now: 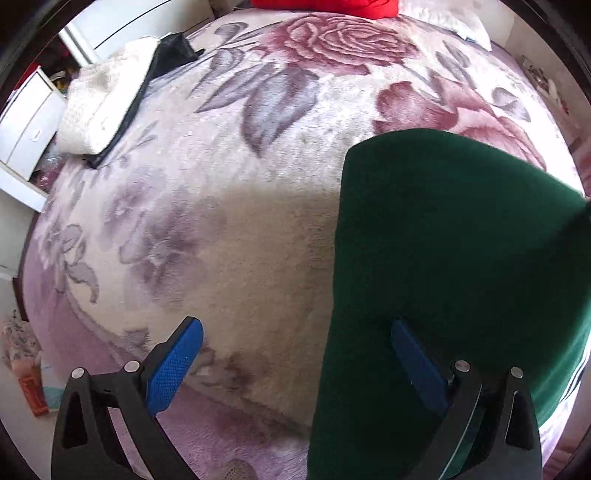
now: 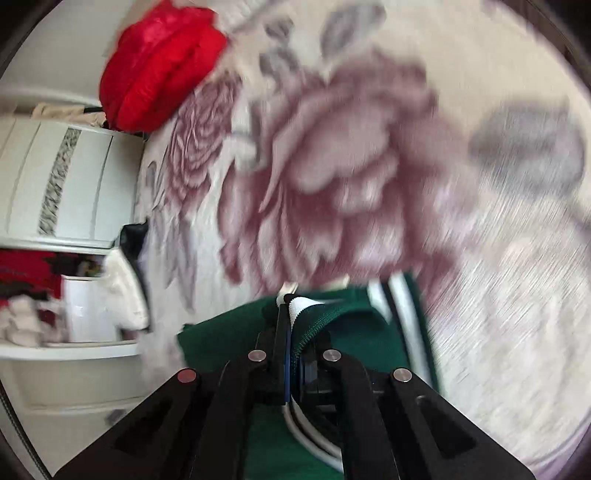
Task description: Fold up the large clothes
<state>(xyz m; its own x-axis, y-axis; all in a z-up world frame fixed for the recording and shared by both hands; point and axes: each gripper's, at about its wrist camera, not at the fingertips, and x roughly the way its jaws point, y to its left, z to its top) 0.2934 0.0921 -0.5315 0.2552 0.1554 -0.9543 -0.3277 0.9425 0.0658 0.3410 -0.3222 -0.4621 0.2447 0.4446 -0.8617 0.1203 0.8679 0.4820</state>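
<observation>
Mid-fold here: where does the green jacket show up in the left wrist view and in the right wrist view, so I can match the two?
Left wrist view: the green jacket fills the lower right, under the open left tool, one finger over it.
Right wrist view: it sits bottom center, its zipper edge clamped in the shut right tool, white stripes to the right.
Shared landmark: the red pillow on the floral blanket.

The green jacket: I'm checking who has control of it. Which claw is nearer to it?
Right. The right claw is shut on the green jacket at its zipper edge. The left claw is open above its edge, gripping nothing.
</observation>
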